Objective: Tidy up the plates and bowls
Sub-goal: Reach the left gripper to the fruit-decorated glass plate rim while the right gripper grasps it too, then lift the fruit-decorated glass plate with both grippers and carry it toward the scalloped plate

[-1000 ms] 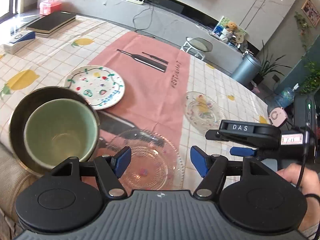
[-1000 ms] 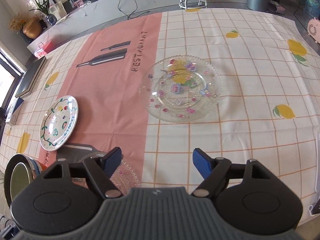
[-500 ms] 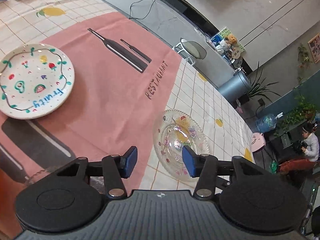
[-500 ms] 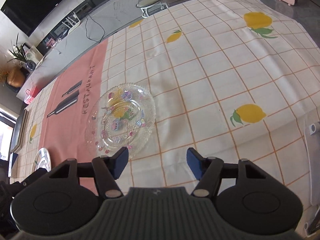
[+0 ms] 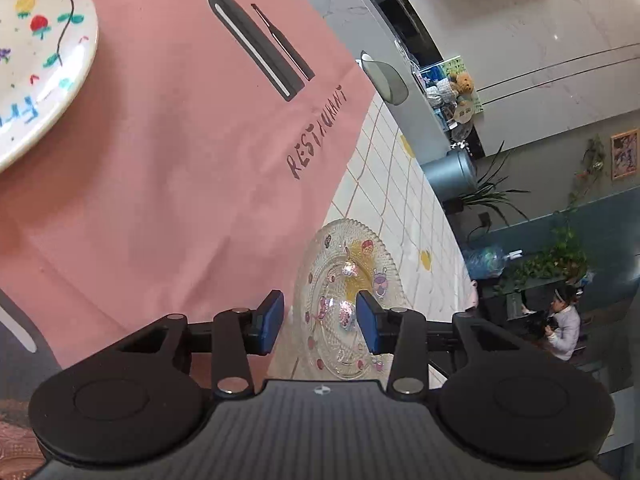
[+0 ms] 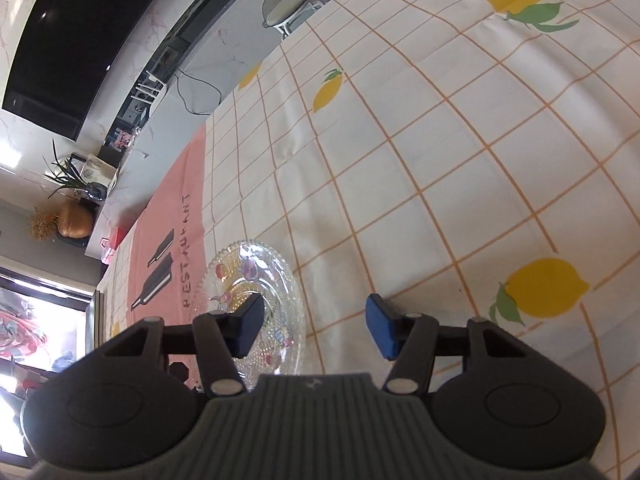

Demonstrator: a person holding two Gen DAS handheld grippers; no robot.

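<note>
Far left in the left wrist view, a white painted plate [image 5: 36,56] flat on the pink runner [image 5: 168,168], cut off by the frame edge, fruit and green vines daubed across it. Further right on the runner, a printed bottle shape and the word RESTAURANT. Down at lower centre, the left gripper [image 5: 318,320] tilted low over the table, blue pads [image 5: 270,320] about half apart and closing, nothing pressed between them. Seen through that gap, the clear glass plate [image 5: 348,280] with beaded rim and small fruit stickers, lying on the checked tablecloth [image 5: 400,200] just beside the runner's edge; near rim of the plate right at the pads, contact impossible to tell. Beyond the table edge to the right, a grey bin [image 5: 448,176], potted plants, and a seated person [image 5: 564,328] well away in the background. Over in the right wrist view, starting left: a dark screen on the wall, a round brown vase [image 6: 74,222], the pink runner again. Then the same glass plate [image 6: 256,276], resting flat, its middle partly hidden behind the left-side pad [image 6: 248,328]. Right gripper [image 6: 316,328] also angled down, pads roughly half apart and closing, only bare lemon-print cloth in the gap, plate off to the left side rather than between them. No grip on anything by either tool.
</note>
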